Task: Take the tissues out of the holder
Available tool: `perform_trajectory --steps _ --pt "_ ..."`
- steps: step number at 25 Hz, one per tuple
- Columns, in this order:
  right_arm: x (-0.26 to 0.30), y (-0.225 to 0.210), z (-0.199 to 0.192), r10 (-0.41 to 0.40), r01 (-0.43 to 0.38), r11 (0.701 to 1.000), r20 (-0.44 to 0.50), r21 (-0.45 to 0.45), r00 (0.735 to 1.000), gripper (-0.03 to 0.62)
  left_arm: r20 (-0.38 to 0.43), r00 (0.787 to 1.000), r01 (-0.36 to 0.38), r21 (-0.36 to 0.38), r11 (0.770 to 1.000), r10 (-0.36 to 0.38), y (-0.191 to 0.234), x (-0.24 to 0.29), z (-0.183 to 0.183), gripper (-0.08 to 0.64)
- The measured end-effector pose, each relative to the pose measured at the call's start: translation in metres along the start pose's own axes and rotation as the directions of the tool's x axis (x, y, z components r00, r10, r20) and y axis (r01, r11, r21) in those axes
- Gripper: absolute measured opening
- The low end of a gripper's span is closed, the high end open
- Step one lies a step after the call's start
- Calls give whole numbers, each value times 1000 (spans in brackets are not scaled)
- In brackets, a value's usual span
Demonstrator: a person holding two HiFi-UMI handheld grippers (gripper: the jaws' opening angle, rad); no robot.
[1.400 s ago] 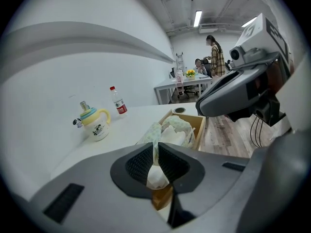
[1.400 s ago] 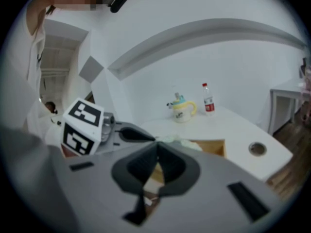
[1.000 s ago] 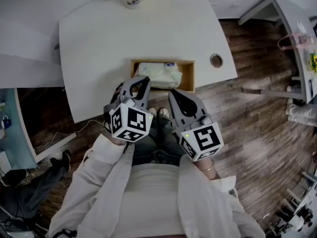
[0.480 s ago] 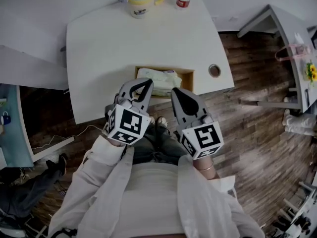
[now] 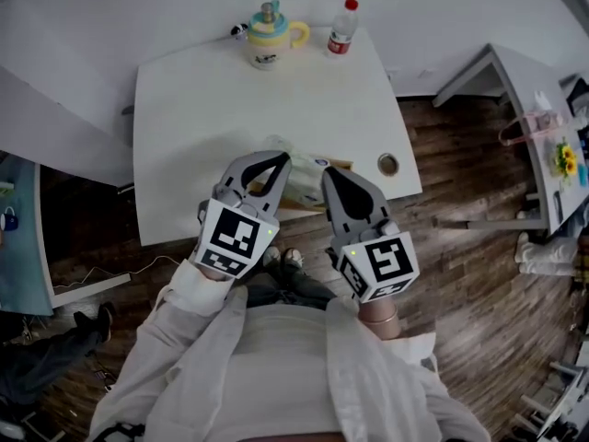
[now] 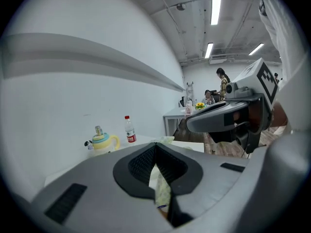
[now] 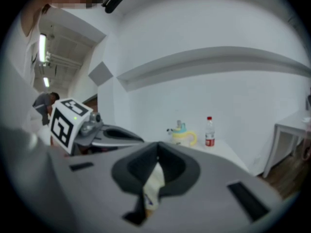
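Head view: mug (image 5: 267, 37) + bottle (image 5: 341, 28) beyond tissues (image 5: 303, 171)

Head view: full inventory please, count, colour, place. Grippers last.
table: 1, white, centre
mug: 1, yellow with teal lid, table's far edge
bottle: 1, clear with red cap, right of mug
holder: 1, wooden, table's near edge
tissue pack: 1, pale, in holder
cable hole: 1, round, table's near right corner
side desk: 1, white, right
flowers: 1 bunch, yellow, on side desk
floor: dark wood
left gripper: 1, grey, shut, over holder
right gripper: 1, grey, shut, over holder
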State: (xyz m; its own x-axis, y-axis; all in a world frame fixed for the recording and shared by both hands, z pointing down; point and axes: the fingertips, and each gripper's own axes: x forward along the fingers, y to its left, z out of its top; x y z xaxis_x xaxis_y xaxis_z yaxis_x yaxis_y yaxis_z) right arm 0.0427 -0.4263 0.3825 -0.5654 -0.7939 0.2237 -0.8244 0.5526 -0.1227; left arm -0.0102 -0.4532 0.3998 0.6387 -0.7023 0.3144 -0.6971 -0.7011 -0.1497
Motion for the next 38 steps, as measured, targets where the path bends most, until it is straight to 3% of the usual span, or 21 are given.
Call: perform_trajectory --steps 8,20,24,38 --pt "1 -7 46 -3 10 997 91 -77 996 9 134 991 -30 1 1000 29 14 -8 53 21" --pt "-8 -18 102 -34 67 984 199 -164 979 9 335 938 -34 -162 986 87 47 -25 108 21" --pt "-10 -21 112 -43 84 983 235 -166 971 9 359 929 -27 -173 985 89 48 -27 115 21" --pt "-9 -18 109 -55 96 983 248 -158 967 9 342 936 -22 -189 982 87 45 -26 109 21"
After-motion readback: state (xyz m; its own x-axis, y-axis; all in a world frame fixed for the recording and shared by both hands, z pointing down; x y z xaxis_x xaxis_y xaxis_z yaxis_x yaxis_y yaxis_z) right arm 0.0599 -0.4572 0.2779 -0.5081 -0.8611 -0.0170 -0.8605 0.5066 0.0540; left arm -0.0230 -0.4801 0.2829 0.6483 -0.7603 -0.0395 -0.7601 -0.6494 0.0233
